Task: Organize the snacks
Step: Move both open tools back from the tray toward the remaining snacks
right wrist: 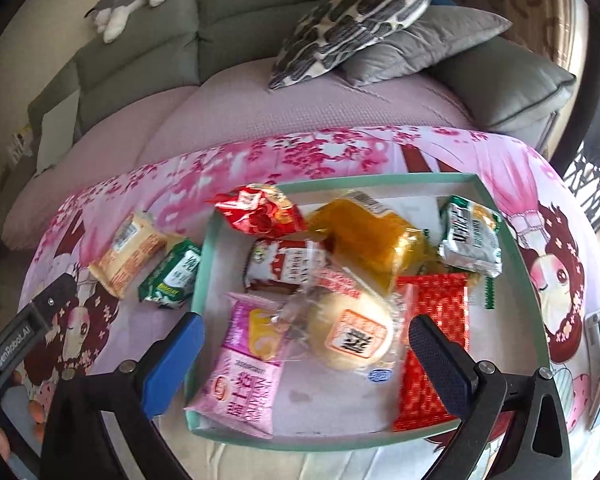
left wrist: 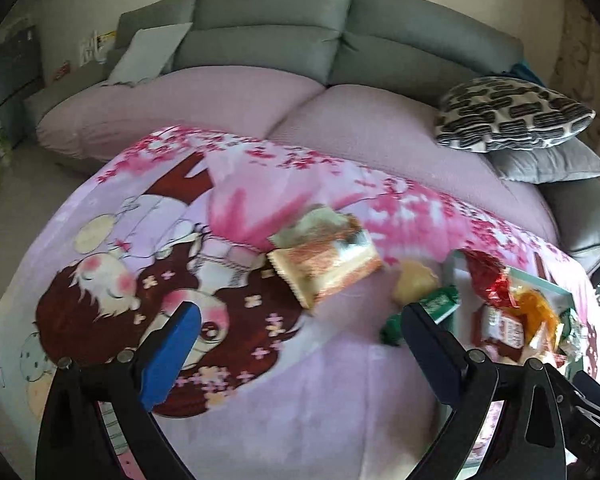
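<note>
Tray point(right wrist: 204, 280): mint-rimmed, right of centre, already holding most snacks.
Remaining: orange wafer pack point(right wrist: 126, 254) and green packet point(right wrist: 172, 276) lie left, outside.
Claws: my left gripper point(left wrist: 300, 332) and right gripper point(right wrist: 306, 344) both gape wide, empty.

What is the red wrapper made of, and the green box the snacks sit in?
The red wrapper looks like shiny plastic foil: it is crinkled and catches the light. The green box seems to be thin cardboard with a dull finish: its walls are flat, straight and thin, though I can't be sure.
</note>
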Demonstrator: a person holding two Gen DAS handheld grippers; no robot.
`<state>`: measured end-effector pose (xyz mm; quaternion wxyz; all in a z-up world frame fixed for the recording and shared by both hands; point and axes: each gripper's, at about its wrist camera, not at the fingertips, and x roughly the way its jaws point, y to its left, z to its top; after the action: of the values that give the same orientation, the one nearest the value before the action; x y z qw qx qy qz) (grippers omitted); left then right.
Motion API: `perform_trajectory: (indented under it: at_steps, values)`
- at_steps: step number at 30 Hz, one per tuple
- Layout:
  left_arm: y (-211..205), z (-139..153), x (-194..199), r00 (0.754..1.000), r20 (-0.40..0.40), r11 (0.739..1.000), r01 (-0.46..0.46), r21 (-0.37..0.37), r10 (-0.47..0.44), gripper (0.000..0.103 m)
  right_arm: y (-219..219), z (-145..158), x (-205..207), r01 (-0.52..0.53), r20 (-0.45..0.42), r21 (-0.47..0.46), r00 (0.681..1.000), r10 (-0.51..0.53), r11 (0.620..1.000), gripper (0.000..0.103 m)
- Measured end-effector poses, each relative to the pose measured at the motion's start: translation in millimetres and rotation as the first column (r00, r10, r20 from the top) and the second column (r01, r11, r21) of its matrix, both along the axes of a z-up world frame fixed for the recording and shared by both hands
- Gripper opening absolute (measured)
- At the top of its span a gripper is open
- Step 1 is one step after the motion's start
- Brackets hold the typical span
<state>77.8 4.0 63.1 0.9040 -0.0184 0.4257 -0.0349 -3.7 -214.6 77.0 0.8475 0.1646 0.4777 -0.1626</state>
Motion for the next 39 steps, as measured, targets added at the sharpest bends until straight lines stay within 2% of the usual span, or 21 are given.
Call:
perform_trajectory:
  at_steps: [3,8,18,29,39]
  values:
    - [11,-4,1,0.999,-0.024,0.998,-0.029,0.058,0.03,0.1,9,-1,4,-0.023,-0.004,0.0,1.0,0.023,1.0,0.103]
    - [34,-9,4,0.996,-0.042,0.991,-0.078,0.108,0.083,0.1,25,-3,10,-0.062,-0.005,0.006,0.998,0.062,0.998,0.103]
    - [74,-10,5,0.99,-0.035,0.982,-0.133,0.135,0.138,0.1,60,-7,22,-0.153,-0.016,-0.006,0.988,0.153,0.988,0.103]
    - [84,-13,10,0.991,-0.062,0.989,-0.11,0.097,0.117,0.1,90,-17,30,-0.226,-0.035,-0.015,0.974,0.226,0.974,0.103]
    - [84,-18,15,0.992,-0.087,0.993,-0.089,0.072,0.095,0.1,96,-25,34,-0.234,-0.062,-0.031,0.971,0.232,0.972,0.103]
